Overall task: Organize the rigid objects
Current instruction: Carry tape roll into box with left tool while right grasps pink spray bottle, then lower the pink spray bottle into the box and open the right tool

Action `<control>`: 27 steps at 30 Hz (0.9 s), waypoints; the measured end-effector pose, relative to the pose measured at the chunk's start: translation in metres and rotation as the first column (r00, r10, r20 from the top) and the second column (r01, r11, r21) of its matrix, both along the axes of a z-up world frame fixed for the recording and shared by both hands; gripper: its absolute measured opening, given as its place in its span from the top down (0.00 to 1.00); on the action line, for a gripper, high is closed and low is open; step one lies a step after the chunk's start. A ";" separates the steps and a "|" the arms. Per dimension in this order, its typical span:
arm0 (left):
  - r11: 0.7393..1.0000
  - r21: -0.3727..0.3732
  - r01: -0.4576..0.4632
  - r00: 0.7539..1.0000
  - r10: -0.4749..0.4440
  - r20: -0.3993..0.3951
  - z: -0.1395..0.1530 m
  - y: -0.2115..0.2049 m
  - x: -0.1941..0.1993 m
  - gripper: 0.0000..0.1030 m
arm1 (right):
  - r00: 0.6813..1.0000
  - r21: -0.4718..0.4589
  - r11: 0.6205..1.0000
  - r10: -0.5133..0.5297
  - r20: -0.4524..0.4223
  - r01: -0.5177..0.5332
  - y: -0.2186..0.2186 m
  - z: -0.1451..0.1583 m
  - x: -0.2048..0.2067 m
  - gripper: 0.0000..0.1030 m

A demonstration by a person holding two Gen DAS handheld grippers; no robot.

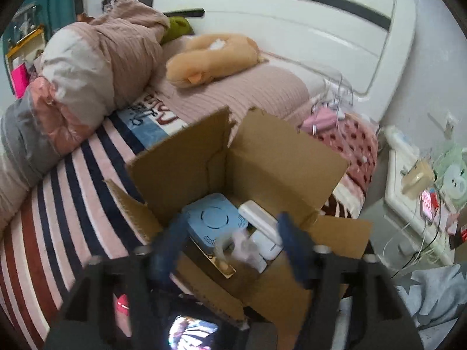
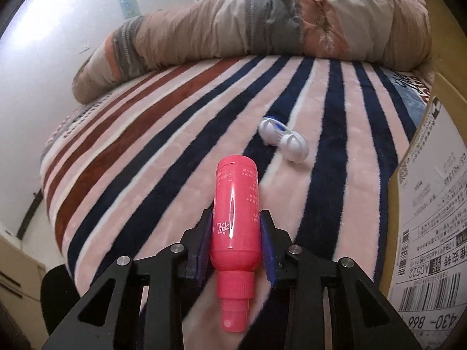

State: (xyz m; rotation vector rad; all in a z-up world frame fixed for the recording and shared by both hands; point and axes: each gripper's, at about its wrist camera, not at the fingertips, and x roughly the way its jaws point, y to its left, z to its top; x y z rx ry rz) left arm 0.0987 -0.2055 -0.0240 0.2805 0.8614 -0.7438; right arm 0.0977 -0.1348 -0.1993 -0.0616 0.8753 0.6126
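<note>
Pink spray bottle (image 2: 235,221) gripped by right hand-held gripper (image 2: 235,230), nozzle toward camera, left hand-held gripper (image 1: 232,233) wide

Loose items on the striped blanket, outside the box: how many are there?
2: a pink spray bottle between the right claw's fingers, and a white-and-blue plastic piece lying just beyond it. The box may hide others.

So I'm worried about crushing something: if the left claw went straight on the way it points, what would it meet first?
Probably the clear pinkish item between its fingers, lying in the cardboard box beside the blue device. Blur leaves depth uncertain.
</note>
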 end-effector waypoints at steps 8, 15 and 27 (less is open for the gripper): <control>0.979 -0.141 -0.145 0.985 0.156 0.071 0.037 0.110 -0.027 0.23 | 0.999 -0.007 0.999 0.054 0.008 -0.054 -0.003 0.001 -0.017 0.74; 0.920 -0.139 -0.365 0.923 0.378 0.076 0.014 0.209 -0.036 0.22 | 0.994 0.000 0.997 0.081 0.076 -0.082 -0.005 0.035 -0.044 0.74; 0.891 -0.114 -0.438 0.899 0.436 -0.050 -0.069 0.238 -0.021 0.22 | 0.960 0.122 0.992 -0.063 0.274 0.031 -0.106 0.207 -0.092 0.74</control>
